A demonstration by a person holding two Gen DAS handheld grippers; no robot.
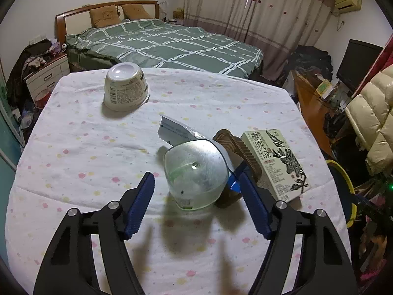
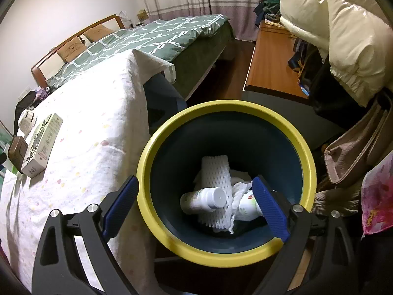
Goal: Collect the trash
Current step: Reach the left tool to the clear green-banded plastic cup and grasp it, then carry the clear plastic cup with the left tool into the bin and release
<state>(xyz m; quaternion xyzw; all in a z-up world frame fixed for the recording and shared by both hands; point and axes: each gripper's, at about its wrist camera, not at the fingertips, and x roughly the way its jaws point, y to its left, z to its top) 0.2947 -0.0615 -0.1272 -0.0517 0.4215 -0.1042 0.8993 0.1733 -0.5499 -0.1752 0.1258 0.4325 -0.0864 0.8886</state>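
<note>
Straddling clear rounded plastic cup (image 1: pixel 195 174), ribbed tool (image 1: pixel 196 184)

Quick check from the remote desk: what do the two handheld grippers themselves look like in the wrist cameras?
Both look alike. The left gripper and the right gripper each have two matte black angular arms with cut-out openings, joined by round silver pivot bolts. Each finger carries a long, ribbed, dark blue pad. No cables, markings, sleeves or hands show in either view.

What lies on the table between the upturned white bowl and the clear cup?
In the left wrist view, a tilted white paper slip lies between the white bowl and the clear cup; otherwise bare tablecloth.
</note>
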